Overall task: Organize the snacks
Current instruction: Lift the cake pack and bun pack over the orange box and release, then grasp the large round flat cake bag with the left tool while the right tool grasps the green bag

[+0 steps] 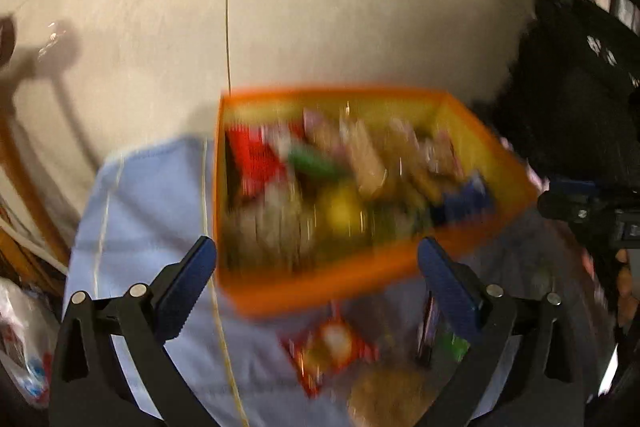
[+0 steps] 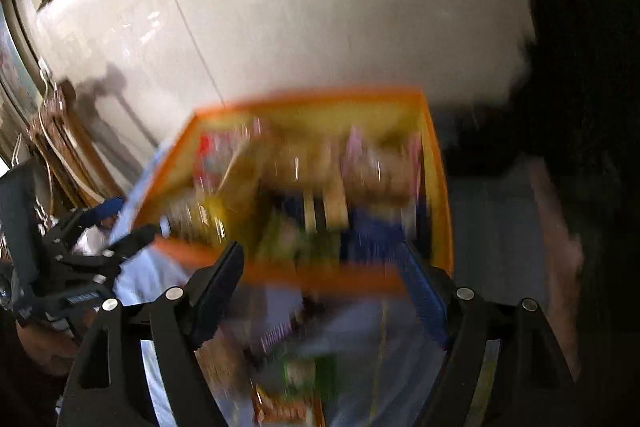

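Snacks fill an orange box (image 1: pixel 320 291), its inside walls yellow, which sits on a pale blue cloth (image 1: pixel 148 203) spread over the desk. Motion blur smears every packet, so only colours can be told: red, green, yellow, tan and blue wrappers packed close together. A few loose packets lie on the cloth in front of the box, among them a red and white one (image 1: pixel 328 347) and a tan one (image 1: pixel 384 395).

Such packets are judged light, soft and crinkly, with slick film that may slide between pads; their contents could crush, so a gentle pinch across a flat edge or sealed seam looks safest. The box appears stiff-walled and is best taken by its rim.

The left tongs (image 1: pixel 318 287) stand spread wide, nothing between the pads, aimed down over the near edge of the box. The right tongs (image 2: pixel 324 291) are likewise spread and empty, hovering over the near wall of the box (image 2: pixel 320 277); the left tongs also show at that view's left edge.

Beyond the cloth lies a glossy cream floor (image 1: pixel 320 7) with thin seams and lamp glare. Dark furniture fills the right side, wooden pieces the left.
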A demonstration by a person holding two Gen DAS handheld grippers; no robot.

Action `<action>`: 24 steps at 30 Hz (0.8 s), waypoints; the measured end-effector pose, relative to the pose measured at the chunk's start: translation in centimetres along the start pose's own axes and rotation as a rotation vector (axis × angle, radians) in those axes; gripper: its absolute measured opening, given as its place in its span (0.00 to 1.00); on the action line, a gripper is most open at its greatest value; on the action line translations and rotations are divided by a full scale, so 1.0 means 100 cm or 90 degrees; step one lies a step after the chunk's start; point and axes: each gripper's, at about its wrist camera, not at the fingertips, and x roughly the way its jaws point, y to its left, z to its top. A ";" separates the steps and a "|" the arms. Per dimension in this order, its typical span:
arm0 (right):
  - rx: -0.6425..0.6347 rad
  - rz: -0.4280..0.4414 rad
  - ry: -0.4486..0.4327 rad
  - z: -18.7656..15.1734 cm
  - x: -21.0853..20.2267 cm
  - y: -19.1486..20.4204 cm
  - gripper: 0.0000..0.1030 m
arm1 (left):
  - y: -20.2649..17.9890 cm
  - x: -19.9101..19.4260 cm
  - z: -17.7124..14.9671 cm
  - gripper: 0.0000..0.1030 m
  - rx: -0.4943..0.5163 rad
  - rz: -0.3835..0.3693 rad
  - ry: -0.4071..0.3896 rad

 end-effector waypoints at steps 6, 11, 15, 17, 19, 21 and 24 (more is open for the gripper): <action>-0.017 -0.015 0.093 -0.081 0.029 0.003 0.77 | -0.022 -0.004 -0.092 0.96 0.030 0.018 0.066; -0.027 -0.016 0.102 -0.090 0.033 0.015 0.77 | -0.046 0.003 -0.115 0.96 0.025 0.048 0.080; -0.047 -0.012 0.091 -0.078 0.030 0.027 0.77 | -0.068 0.007 -0.114 0.96 0.042 0.038 0.066; -0.052 -0.015 0.092 -0.073 0.030 0.027 0.77 | -0.078 0.015 -0.113 0.96 0.060 0.042 0.068; -0.050 -0.018 0.102 -0.070 0.037 0.026 0.77 | -0.082 0.025 -0.114 0.96 0.062 0.046 0.078; -0.052 -0.020 0.119 -0.070 0.046 0.020 0.76 | -0.084 0.034 -0.117 0.96 0.068 0.064 0.090; -0.070 -0.021 0.142 -0.075 0.064 0.025 0.76 | -0.076 0.045 -0.124 0.96 0.051 0.080 0.104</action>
